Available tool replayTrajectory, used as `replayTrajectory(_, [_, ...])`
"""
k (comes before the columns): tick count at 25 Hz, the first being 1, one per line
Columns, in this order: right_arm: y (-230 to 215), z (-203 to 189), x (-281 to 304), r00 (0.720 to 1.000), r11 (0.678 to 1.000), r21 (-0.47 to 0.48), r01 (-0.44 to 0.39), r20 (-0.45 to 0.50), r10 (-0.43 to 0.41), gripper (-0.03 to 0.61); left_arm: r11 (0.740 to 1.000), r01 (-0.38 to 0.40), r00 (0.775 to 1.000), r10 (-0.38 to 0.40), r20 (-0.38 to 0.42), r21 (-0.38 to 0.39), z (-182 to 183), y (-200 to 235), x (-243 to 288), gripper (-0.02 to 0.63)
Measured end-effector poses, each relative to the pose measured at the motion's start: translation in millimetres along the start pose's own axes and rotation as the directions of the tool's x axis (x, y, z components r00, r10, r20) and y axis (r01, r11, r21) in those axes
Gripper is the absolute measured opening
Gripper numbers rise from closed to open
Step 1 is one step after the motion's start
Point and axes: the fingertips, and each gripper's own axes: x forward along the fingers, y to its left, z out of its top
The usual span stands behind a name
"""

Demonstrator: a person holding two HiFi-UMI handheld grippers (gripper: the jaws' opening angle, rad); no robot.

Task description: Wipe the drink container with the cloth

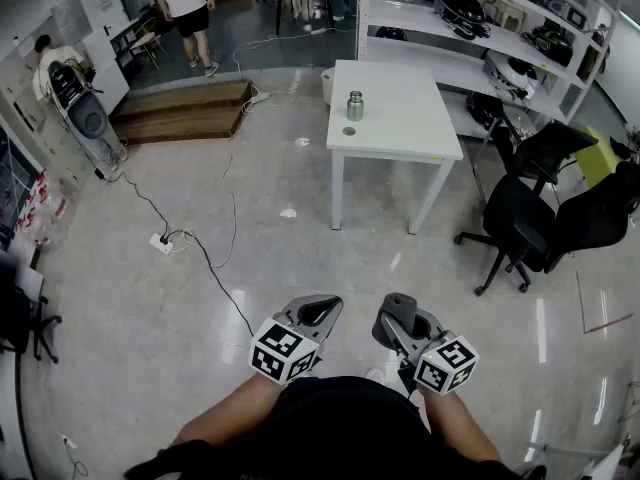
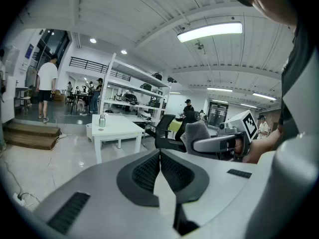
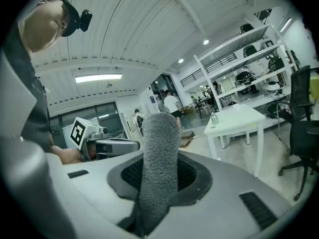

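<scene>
Near, at the person's lap:
- Left gripper (image 2: 160, 156): jaws pressed together, nothing between them. Held low, aimed out over the floor.
- Right gripper (image 1: 393, 328): clamped on the cloth (image 3: 159, 153). The cloth is grey and fuzzy, folded into a thick roll. It stands up out of the jaws, long axis roughly upright and leaning a little.
- The two grippers sit side by side, apart, not touching.

Mid distance:
- Bare glossy floor (image 1: 300, 268). A black cable (image 1: 215, 268) runs across it to a white power strip (image 1: 162, 242) on the left.
- Black office chairs (image 1: 525, 218) stand to the right of the table.

Far:
- White table (image 1: 410, 118), well apart from both grippers.
- The bottle (image 1: 355, 106) stands on the table near its left edge. It is metal and upright, long axis vertical, top pointing up. Cannot tell what is inside.
- A small round thing (image 1: 348, 131) lies on the tabletop just in front of the bottle. Too small to identify.
- A white bin (image 1: 327, 83) stands on the floor at the table's far left corner. Its contents are not visible.

Beyond:
- White shelves (image 1: 470, 28) carry dark gear.
- Wooden steps (image 1: 185, 111) are on the left.
- A person (image 1: 185, 8) stands past the steps.
</scene>
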Motion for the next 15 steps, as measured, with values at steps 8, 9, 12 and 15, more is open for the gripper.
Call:
replayTrajectory(8, [-0.2, 0.9, 1.2, 1.000, 1.000, -0.016, 0.006, -0.008, -0.006, 0.106, 1.000, -0.025, 1.000, 0.025, 0.018, -0.001, 5.5, 8.5, -5.0, 0.018])
replayTrajectory(9, [-0.2, 0.3, 1.3, 1.000, 1.000, -0.018, 0.007, -0.008, -0.007, 0.106, 1.000, -0.025, 0.999, 0.025, 0.020, -0.001, 5.6, 9.1, -5.1, 0.018])
replayTrajectory(12, [-0.3, -0.3, 1.6, 1.000, 1.000, -0.023, 0.009, -0.011, -0.009, 0.106, 1.000, -0.022, 0.999, 0.022, 0.027, 0.002, 7.2, 8.9, -4.7, 0.018])
replayTrajectory(15, [4.4, 0.1, 3.8, 1.000, 1.000, -0.010, 0.002, -0.012, -0.002, 0.106, 1.000, -0.019, 0.999, 0.018, 0.032, 0.005, 9.5, 9.8, -8.0, 0.017])
